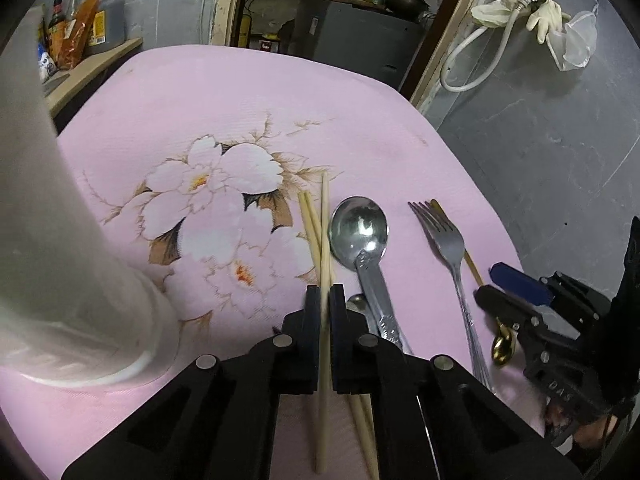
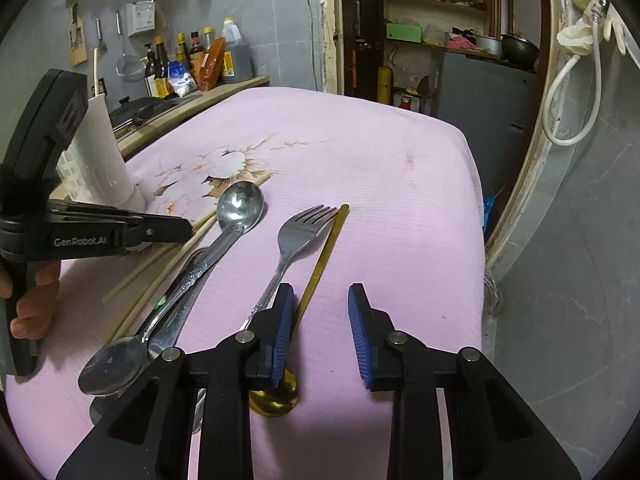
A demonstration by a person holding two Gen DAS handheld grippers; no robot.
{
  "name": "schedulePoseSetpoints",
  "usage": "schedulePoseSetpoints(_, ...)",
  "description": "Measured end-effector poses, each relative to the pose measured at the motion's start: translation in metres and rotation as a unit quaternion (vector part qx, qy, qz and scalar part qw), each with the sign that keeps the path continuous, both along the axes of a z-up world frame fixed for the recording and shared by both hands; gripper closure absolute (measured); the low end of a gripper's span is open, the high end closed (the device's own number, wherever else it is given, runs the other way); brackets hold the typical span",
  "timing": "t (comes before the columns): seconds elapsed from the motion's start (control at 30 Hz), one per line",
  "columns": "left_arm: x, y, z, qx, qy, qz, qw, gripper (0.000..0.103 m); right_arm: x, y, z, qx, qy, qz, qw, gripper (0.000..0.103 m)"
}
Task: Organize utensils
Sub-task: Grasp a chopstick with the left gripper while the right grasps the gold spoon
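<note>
Left gripper point(image 1: 325, 300) clamped on one chopstick point(image 1: 325, 232), axis 12–6; white holder point(image 1: 60, 240) at 9; right gripper point(image 2: 320, 320) part-open, unloaded.

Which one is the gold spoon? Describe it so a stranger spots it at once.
On the pink flowered tablecloth, find the steel fork. The gold spoon lies just beside it, nearer the cloth's edge. It is the only brass-coloured utensil, with a thin flat handle.
</note>
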State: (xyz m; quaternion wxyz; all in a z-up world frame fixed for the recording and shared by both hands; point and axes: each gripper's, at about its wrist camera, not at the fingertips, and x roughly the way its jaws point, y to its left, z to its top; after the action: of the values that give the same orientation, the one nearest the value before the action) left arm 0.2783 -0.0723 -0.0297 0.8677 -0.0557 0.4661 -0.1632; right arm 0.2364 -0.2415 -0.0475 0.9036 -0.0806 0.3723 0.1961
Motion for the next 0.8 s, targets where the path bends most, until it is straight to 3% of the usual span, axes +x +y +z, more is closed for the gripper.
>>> schedulePoseSetpoints(0.2, -0.002, -0.006, -0.001, 0.025, -0.001, 0.003, 0.9997, 0.1, 0.005, 0.003, 0.001, -0.007, 0.006, 0.002, 1.0, 0.077)
schedulePoseSetpoints(0.4, 0.003, -0.016, -0.005, 0.062, 0.013, 0.0, 0.998, 0.099, 0.025, 0.014, 0.002, -0.029, 0.015, 0.006, 0.999, 0.069)
schedulePoseSetpoints(0.57, 0.009, -0.019, -0.007, 0.076, 0.025, -0.001, 0.9968, 0.099, 0.043, 0.016, -0.002, -0.018, 0.044, 0.008, 0.999, 0.066)
schedulePoseSetpoints(0.63, 0.009, -0.021, -0.007, 0.079, 0.026, 0.0, 0.9966, 0.099, 0.041, 0.014, -0.001, -0.015, 0.049, 0.01, 0.999, 0.068)
schedulePoseSetpoints(0.8, 0.007, -0.024, -0.009, 0.084, 0.016, -0.002, 0.9964, 0.1, 0.029, 0.013, 0.002, -0.002, 0.054, 0.022, 0.998, 0.089)
